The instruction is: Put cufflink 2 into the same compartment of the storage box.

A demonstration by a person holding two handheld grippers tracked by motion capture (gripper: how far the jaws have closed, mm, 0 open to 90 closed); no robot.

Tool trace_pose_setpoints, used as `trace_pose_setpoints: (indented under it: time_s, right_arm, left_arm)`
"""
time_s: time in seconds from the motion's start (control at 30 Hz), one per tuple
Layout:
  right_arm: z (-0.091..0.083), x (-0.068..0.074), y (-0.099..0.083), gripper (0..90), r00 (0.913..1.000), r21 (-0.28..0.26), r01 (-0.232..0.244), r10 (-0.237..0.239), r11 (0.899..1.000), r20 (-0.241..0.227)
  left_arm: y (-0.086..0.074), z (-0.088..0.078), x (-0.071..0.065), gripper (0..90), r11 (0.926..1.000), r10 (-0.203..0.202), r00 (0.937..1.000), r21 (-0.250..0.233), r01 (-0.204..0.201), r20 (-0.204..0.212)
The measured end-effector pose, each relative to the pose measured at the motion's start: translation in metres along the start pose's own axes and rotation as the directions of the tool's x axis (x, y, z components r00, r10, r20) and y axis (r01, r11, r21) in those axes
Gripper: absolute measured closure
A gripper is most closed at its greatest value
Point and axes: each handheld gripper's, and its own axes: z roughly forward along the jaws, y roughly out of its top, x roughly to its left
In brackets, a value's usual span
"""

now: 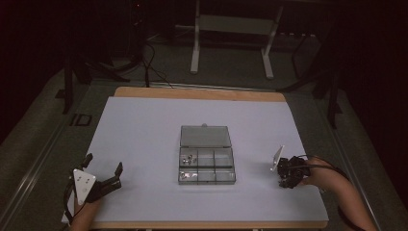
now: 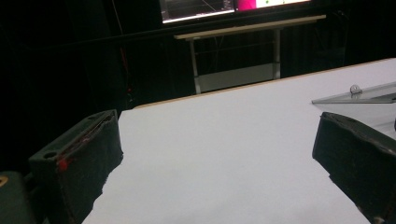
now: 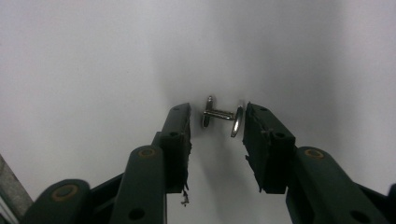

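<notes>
The white bench (image 1: 144,125) carries an open clear box (image 1: 207,163) at its middle. The left gripper (image 1: 103,174) rests at the near left corner, jaws wide apart and empty. The right gripper (image 3: 215,122), pointing down at the bench's right side, straddles a small metal cufflink (image 3: 223,116), jaws narrowly apart and not clearly pressing it.

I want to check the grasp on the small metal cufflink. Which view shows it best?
The right gripper view: the cufflink lies on the white table between the right gripper's jaws. In the high view the gripper hides it; the left gripper view faces elsewhere.
</notes>
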Motion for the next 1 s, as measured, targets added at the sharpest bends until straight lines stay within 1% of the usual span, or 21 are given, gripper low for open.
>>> trace_pose_setpoints:
  time_s: [0.07,0.1,0.2,0.23,0.43,0.6,0.8,0.83,0.87,0.9,0.97,1.0]
  right_arm:
    - [0.000,-0.001,0.000,62.2,1.0000,0.003,-0.001,0.001,1.000,-0.004]
    - [0.003,-0.002,0.001,64.8,0.9999,0.013,0.000,0.000,1.000,-0.011]
    - [0.004,-0.003,0.002,65.6,0.9998,0.017,-0.001,0.001,1.000,-0.019]
    - [0.004,-0.004,0.003,70.1,0.9997,0.020,-0.011,0.012,1.000,-0.022]
    - [0.003,-0.005,0.007,71.0,0.9995,0.047,-0.010,0.011,0.999,-0.029]
    - [-0.002,-0.008,0.008,72.0,0.9993,0.037,-0.016,0.018,0.999,-0.032]
    - [-0.010,-0.006,0.016,72.0,0.9993,0.030,0.008,-0.007,1.000,-0.037]
    - [-0.014,-0.005,0.019,72.0,0.9992,0.026,0.020,-0.019,0.999,-0.034]
    - [-0.014,-0.005,0.019,72.0,0.9992,0.026,0.020,-0.019,0.999,-0.034]
    - [-0.018,-0.003,0.023,72.0,0.9989,0.027,0.037,-0.036,0.999,-0.031]
    - [-0.020,-0.003,0.024,72.0,0.9988,0.023,0.037,-0.036,0.999,-0.032]
    - [-0.024,-0.001,0.027,72.0,0.9981,0.016,0.052,-0.051,0.999,-0.033]
  left_arm:
    - [0.000,0.000,0.000,2.4,1.0000,0.000,1.0000,0.000,0.000,0.000]
    - [0.000,0.000,0.000,2.4,1.0000,0.000,1.0000,0.000,0.000,0.000]
    - [0.000,0.000,0.000,2.4,1.0000,0.001,1.0000,-0.001,-0.001,-0.001]
    - [0.000,0.000,0.000,2.4,1.0000,0.002,1.0000,0.000,-0.002,-0.001]
    - [0.000,0.000,0.000,2.4,1.0000,0.000,1.0000,0.000,0.000,0.000]
    - [0.000,0.000,0.000,2.4,1.0000,-0.001,1.0000,0.000,0.001,0.000]
    - [0.000,0.000,0.000,2.4,1.0000,-0.002,1.0000,0.000,0.002,0.001]
    - [0.000,0.000,0.000,2.4,1.0000,-0.001,1.0000,0.000,0.001,0.000]
    - [0.000,0.000,0.000,2.4,1.0000,-0.001,1.0000,0.000,0.001,0.000]
    - [0.000,0.000,0.000,2.4,1.0000,-0.001,1.0000,0.000,0.001,0.000]
    - [0.000,0.000,0.000,2.4,1.0000,-0.002,1.0000,0.000,0.002,0.000]
    - [0.000,0.000,0.000,2.4,1.0000,-0.002,1.0000,0.000,0.002,0.000]
